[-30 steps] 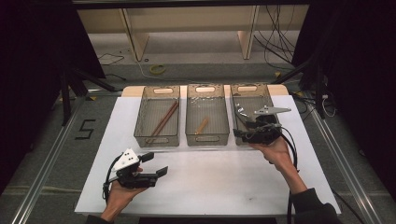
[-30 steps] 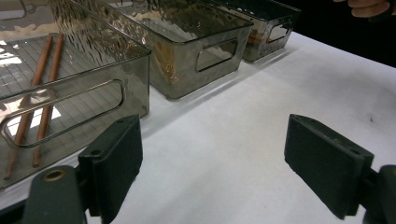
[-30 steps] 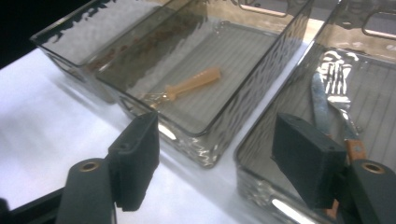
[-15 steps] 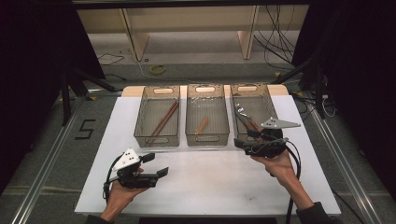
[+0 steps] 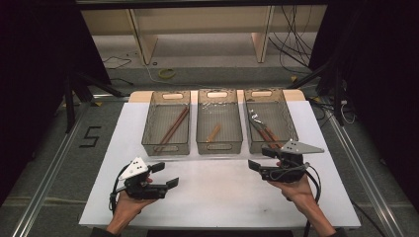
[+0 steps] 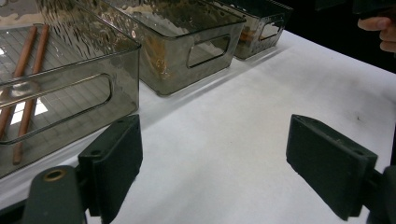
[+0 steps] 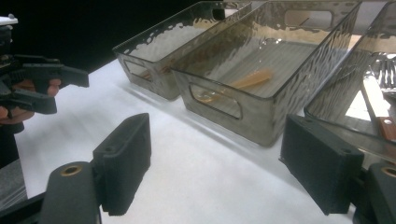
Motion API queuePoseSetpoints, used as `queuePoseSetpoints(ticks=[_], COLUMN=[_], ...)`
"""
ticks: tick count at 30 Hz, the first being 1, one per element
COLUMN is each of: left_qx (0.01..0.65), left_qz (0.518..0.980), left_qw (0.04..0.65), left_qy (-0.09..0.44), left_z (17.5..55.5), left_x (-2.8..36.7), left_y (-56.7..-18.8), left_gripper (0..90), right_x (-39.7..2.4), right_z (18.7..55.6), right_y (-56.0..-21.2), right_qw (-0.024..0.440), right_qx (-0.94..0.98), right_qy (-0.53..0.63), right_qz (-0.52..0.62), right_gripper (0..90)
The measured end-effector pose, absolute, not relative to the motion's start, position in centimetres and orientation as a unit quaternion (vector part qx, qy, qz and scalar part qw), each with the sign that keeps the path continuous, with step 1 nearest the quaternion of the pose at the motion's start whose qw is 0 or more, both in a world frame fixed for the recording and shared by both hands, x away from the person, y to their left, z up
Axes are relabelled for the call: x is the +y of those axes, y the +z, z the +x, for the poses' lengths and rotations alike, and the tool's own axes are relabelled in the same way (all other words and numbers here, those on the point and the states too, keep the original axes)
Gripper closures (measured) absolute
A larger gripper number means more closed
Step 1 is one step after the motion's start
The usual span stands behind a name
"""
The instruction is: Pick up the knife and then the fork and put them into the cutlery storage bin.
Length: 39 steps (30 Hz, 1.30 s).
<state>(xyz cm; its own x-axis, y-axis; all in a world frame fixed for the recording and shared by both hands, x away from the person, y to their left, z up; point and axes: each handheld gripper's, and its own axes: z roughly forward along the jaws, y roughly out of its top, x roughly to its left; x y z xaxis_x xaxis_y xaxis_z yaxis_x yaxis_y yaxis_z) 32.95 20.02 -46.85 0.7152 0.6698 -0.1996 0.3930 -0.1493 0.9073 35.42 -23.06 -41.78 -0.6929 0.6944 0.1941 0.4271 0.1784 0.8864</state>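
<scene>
Three smoky clear bins stand in a row on the white table top (image 5: 222, 197). The left bin (image 5: 166, 146) holds brown chopsticks (image 5: 173, 129), the middle bin (image 5: 219, 146) a wooden spoon (image 5: 214, 133), and the right bin (image 5: 292, 126) wood-handled cutlery with a fork (image 5: 261, 127). My left gripper (image 5: 165, 175) is open low over the table in front of the left bin, with nothing between its jaws (image 6: 219, 163). My right gripper (image 5: 260, 158) hovers just before the right bin. Its jaws have just been opening and stand wide with nothing between them (image 7: 215, 163).
Bare white table top lies between the two hands and in front of the bins. Metal rails (image 5: 44, 192) run along both sides of the table. Beyond the bins the floor has cables (image 5: 165, 73) and wooden legs (image 5: 141, 39).
The right gripper has drawn back from over the right bin toward the person and sunk a little, to the table in front of that bin. The left gripper has stayed put.
</scene>
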Motion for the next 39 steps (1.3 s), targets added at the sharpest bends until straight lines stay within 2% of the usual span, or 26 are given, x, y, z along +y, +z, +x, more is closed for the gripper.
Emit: queuePoseSetpoints(ticks=[17, 39], left_qx=[0.355, 0.355], left_qz=[0.748, 0.749], left_qw=[0.547, 0.546], left_qy=[0.124, 0.122], left_z=[32.9, 32.9], left_x=[20.0, 19.9], left_y=[-46.8, -46.9], left_gripper=[18.2, 18.1], right_x=[-23.9, -24.9], right_z=[32.8, 31.7], right_y=[-43.8, -45.2], right_qw=[0.135, 0.131], right_qx=[0.754, 0.757], right_qy=[0.525, 0.512], right_qz=[0.37, 0.384], right_gripper=[23.8, 20.3])
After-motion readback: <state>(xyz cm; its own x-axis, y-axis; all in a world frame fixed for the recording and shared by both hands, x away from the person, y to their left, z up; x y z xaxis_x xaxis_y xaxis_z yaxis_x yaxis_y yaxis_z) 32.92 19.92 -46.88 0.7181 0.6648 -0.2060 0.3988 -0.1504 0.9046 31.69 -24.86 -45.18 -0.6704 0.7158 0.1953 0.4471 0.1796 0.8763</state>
